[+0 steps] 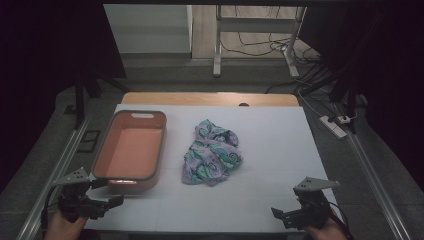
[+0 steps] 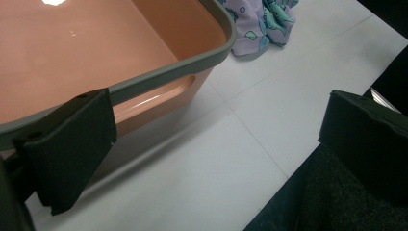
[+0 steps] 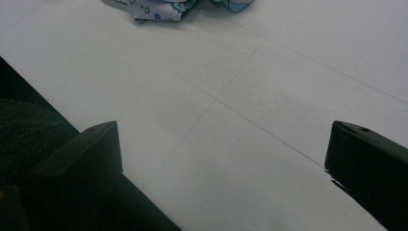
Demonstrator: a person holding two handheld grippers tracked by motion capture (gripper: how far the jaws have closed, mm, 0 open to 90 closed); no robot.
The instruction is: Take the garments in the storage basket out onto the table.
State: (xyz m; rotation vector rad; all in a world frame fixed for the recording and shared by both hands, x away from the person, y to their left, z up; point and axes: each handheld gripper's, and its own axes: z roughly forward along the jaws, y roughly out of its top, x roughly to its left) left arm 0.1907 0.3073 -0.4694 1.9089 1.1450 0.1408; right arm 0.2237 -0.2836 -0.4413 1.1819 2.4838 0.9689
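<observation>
A crumpled cloth (image 1: 212,152) with a purple, teal and white pattern lies in the middle of the white table (image 1: 270,150). An empty salmon-pink tub (image 1: 131,150) with a grey rim stands to its left. My left gripper (image 1: 111,195) is held at the near left corner, just in front of the tub, its jaws open and empty. In the left gripper view the tub's (image 2: 144,57) near corner is close ahead and the cloth (image 2: 260,24) lies beyond. My right gripper (image 1: 279,215) rests at the near right, open and empty, with the cloth's edge (image 3: 159,9) far ahead.
Metal rails run along both sides of the table (image 1: 60,160). A power strip (image 1: 334,126) and cables lie on the floor at the right. A table leg frame (image 1: 218,45) stands at the back.
</observation>
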